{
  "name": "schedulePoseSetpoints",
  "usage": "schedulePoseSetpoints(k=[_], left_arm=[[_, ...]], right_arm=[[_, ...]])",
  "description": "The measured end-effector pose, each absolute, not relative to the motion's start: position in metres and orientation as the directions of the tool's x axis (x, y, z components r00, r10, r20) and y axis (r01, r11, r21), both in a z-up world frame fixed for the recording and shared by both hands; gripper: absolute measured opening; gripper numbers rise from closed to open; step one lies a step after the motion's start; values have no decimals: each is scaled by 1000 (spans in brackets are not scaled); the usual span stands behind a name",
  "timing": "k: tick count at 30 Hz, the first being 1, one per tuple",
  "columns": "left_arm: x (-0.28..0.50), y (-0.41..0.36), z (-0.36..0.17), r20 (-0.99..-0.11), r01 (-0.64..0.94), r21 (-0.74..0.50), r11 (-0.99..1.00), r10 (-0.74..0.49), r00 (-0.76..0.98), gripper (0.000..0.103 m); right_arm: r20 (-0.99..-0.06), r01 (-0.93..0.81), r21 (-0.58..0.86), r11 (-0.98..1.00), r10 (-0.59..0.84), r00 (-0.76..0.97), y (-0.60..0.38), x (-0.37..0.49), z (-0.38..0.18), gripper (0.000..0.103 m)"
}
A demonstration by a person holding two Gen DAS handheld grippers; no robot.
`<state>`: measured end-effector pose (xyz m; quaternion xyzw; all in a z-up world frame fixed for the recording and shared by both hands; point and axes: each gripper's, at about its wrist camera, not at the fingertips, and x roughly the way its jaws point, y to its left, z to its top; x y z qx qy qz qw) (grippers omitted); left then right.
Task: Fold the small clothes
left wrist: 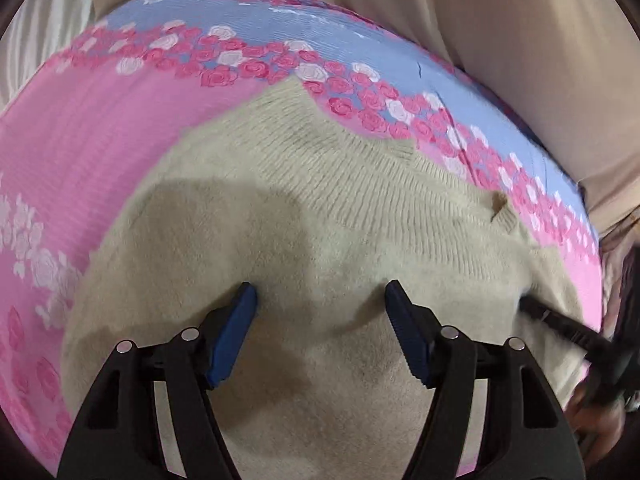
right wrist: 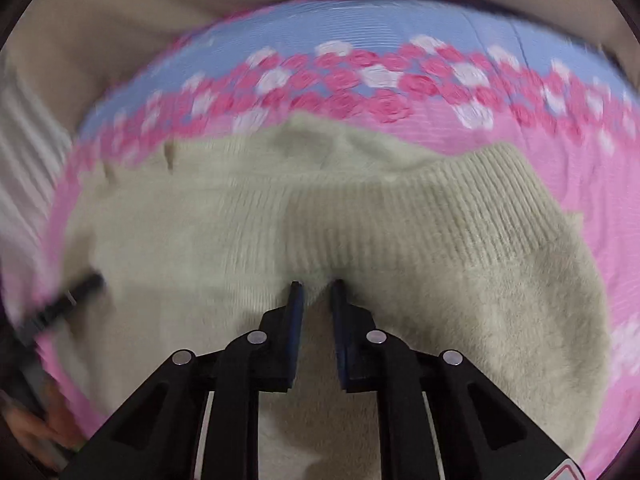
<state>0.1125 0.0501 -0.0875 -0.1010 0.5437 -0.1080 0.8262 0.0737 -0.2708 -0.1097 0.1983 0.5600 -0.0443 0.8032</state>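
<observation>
A cream fuzzy knit sweater [left wrist: 320, 216] with a ribbed band lies on a pink and blue rose-print sheet [left wrist: 120, 128]. My left gripper [left wrist: 320, 292] hovers over the sweater's fuzzy body, jaws wide open and empty. In the right wrist view the sweater [right wrist: 440, 240] fills the middle. My right gripper [right wrist: 316, 284] has its jaws nearly closed, pinching a fold of the sweater just below the ribbed band. The right gripper's finger also shows at the right edge of the left wrist view [left wrist: 560, 320], and the left gripper's finger at the left edge of the right wrist view [right wrist: 68, 300].
The sheet [right wrist: 560, 152] covers a bed. Beige fabric [left wrist: 520, 40] lies beyond its far edge, also seen in the right wrist view [right wrist: 120, 32]. A white ribbed cloth [right wrist: 24, 148] sits at the left.
</observation>
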Motion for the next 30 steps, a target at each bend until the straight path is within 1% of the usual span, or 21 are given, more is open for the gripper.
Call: schedulePoseSetpoints(k=[1, 2, 3, 4, 5, 6, 8, 10, 12, 13, 14, 16, 18, 20, 23, 24, 25, 27, 29, 30], left_arm=[[113, 51, -87, -877, 72, -288, 955, -293, 380, 65], [113, 53, -87, -876, 73, -294, 953, -300, 377, 65], [112, 56, -86, -875, 66, -305, 950, -307, 375, 65], [111, 60, -85, -872, 58, -317, 947, -315, 374, 65], [109, 65, -83, -867, 46, -333, 942, -325, 377, 65], [110, 65, -84, -865, 37, -339, 940, -327, 380, 65], [113, 64, -83, -862, 27, -350, 936, -333, 381, 66], [115, 61, -82, -869, 27, -335, 942, -320, 378, 66], [117, 57, -81, -871, 36, -327, 944, -315, 378, 67], [118, 55, -80, -874, 43, -315, 948, -307, 376, 67], [119, 52, -78, -878, 52, -298, 953, -295, 376, 67], [120, 50, -76, -881, 68, -270, 960, -275, 385, 68], [120, 49, -75, -882, 78, -249, 965, -259, 393, 72], [124, 50, -80, -890, 67, -242, 968, -249, 382, 73], [129, 49, -88, -900, 52, -236, 970, -238, 364, 73], [130, 48, -90, -903, 57, -227, 972, -232, 361, 74], [131, 48, -91, -905, 64, -222, 973, -230, 358, 74], [129, 52, -85, -894, 76, -234, 969, -245, 376, 74], [125, 63, -78, -874, 52, -252, 966, -251, 416, 74], [124, 75, -77, -872, 18, -267, 964, -249, 422, 74]], right_arm=[[-909, 311, 259, 914, 122, 399, -277, 70, -96, 8], [-897, 312, 242, 919, 89, 433, -281, 66, -84, 15], [-887, 312, 206, 927, 42, 461, -287, 61, -73, 20], [-886, 322, 167, 932, -2, 464, -294, 58, -69, 40], [-890, 346, 123, 930, -51, 454, -306, 56, -70, 57], [-897, 367, 108, 924, -69, 437, -318, 56, -75, 57], [-915, 425, 115, 898, -71, 397, -343, 58, -88, 57], [-927, 456, 164, 874, -21, 375, -361, 62, -107, 55], [-936, 433, 160, 887, -4, 353, -356, 68, -117, 30], [-928, 408, 167, 897, 3, 374, -352, 69, -111, 11], [-916, 396, 168, 903, -5, 400, -348, 68, -101, 4], [-877, 383, 185, 905, -24, 480, -342, 64, -73, 4], [-858, 387, 202, 899, -28, 513, -346, 67, -59, 4], [-882, 409, 203, 890, -16, 472, -356, 80, -72, 7], [-940, 463, 165, 871, -3, 342, -372, 89, -113, 7], [-941, 496, 203, 844, 29, 336, -377, 83, -119, 7], [-921, 511, 257, 820, 48, 386, -378, 74, -114, 7], [-883, 501, 294, 814, 31, 469, -371, 54, -94, 9], [-867, 456, 275, 846, 13, 498, -355, 38, -78, 12], [-869, 436, 236, 868, -12, 494, -347, 33, -74, 12]])
